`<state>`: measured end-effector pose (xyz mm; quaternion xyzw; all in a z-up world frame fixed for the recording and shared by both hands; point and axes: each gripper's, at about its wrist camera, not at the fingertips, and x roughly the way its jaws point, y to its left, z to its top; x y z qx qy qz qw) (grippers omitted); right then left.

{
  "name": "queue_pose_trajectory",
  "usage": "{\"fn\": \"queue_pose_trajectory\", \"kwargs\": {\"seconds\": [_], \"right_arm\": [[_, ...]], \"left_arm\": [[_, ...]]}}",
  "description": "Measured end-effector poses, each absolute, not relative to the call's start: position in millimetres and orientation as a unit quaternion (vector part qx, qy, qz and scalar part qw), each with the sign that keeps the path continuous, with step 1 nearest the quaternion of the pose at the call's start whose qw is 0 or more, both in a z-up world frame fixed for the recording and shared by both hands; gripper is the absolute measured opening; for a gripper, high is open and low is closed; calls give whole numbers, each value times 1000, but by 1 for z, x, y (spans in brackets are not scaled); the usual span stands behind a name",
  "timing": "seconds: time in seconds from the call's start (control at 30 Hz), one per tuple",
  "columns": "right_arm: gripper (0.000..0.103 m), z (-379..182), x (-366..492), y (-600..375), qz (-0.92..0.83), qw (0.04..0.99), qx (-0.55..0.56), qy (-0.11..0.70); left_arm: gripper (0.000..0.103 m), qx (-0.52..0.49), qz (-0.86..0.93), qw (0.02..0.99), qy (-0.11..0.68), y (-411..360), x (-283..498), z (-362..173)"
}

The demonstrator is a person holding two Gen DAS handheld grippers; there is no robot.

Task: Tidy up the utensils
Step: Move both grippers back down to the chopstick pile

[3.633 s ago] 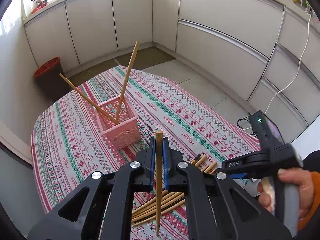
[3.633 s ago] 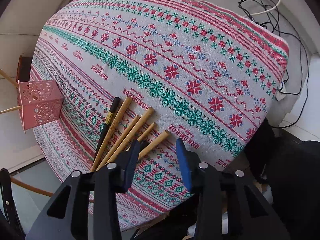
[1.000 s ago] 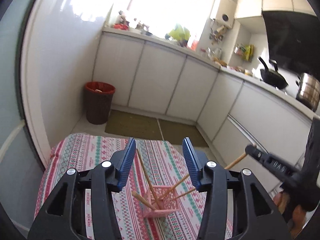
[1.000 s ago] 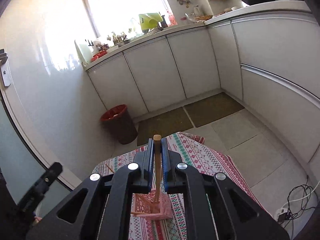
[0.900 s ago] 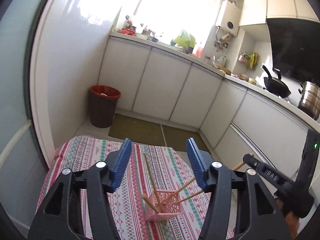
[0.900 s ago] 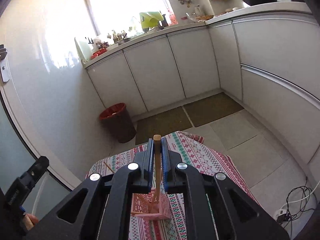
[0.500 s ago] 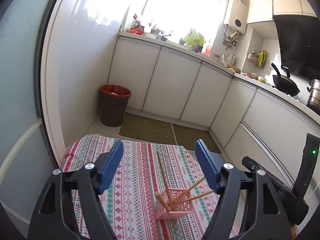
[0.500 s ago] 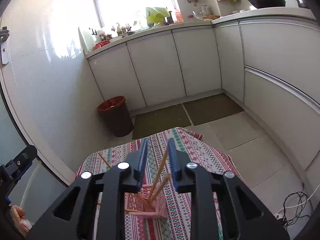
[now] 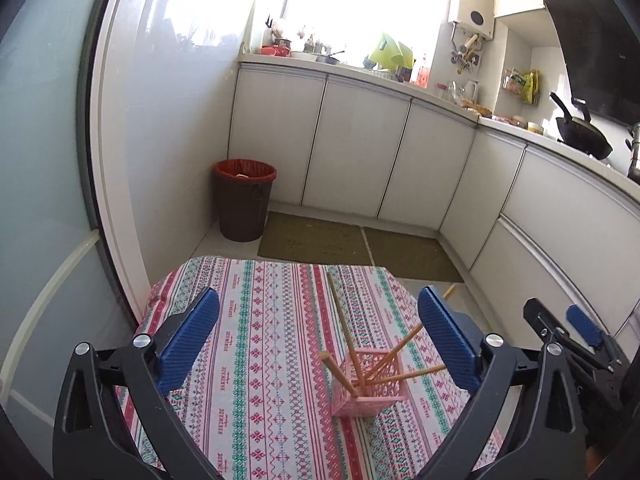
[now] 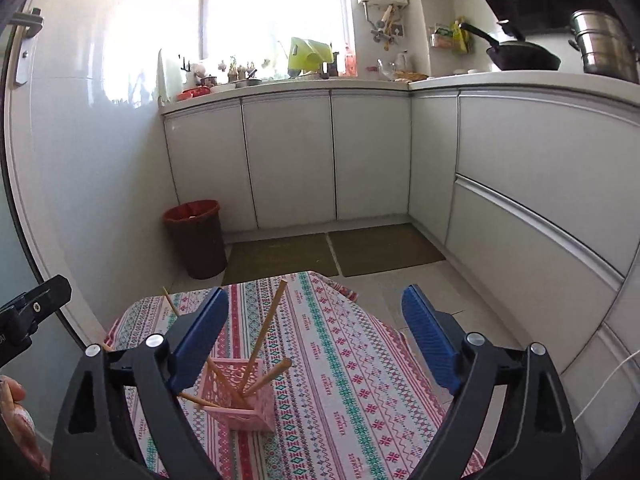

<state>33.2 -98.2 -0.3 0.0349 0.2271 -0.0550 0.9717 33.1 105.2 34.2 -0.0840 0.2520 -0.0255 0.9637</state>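
Observation:
A pink lattice basket point(image 9: 368, 384) stands on the patterned tablecloth point(image 9: 260, 320) with several wooden chopsticks point(image 9: 340, 320) leaning out of it at different angles. My left gripper point(image 9: 316, 320) hovers above and short of the basket, its jaws opening wide with nothing between the pads. In the right wrist view the same basket point(image 10: 244, 396) sits low and left of centre, with one chopstick point(image 10: 268, 328) slanting up from it. My right gripper point(image 10: 314, 308) hangs over it, jaws also opening and empty.
A dark bin with a red liner point(image 9: 244, 204) stands on the floor beyond the table, next to white cabinets point(image 10: 292, 160). Two floor mats point(image 10: 332, 248) lie past the table's far edge. A hand point(image 10: 16, 420) shows at the left edge of the right wrist view.
The right gripper has let go of the chopstick it held upright, which now leans in the basket, and its jaws have spread wide. The left jaws have widened too.

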Motion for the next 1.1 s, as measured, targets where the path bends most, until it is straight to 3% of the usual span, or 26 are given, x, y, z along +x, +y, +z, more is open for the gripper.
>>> {"fn": "queue_pose_trajectory", "kwargs": {"seconds": [0.17,0.3,0.5,0.7,0.93,1.1], "right_arm": [[96,-10,18,-102,-88,969,-32,229],[96,-31,8,-124,-84,953,-47,288],[96,-59,-11,-187,-87,916,74,384],[96,-107,-12,-257,-64,813,320,482],[96,-150,-19,-284,-89,740,412,524],[96,-156,-16,-281,-81,730,412,539]], "left_arm": [[96,-52,-34,955,291,95,31,20],[96,-1,-62,933,356,77,34,-3],[96,84,-153,856,486,22,44,-69],[96,161,-209,775,575,-37,40,-144],[96,166,-228,739,612,-70,52,-182],[91,168,-221,724,631,-81,66,-195]]}}
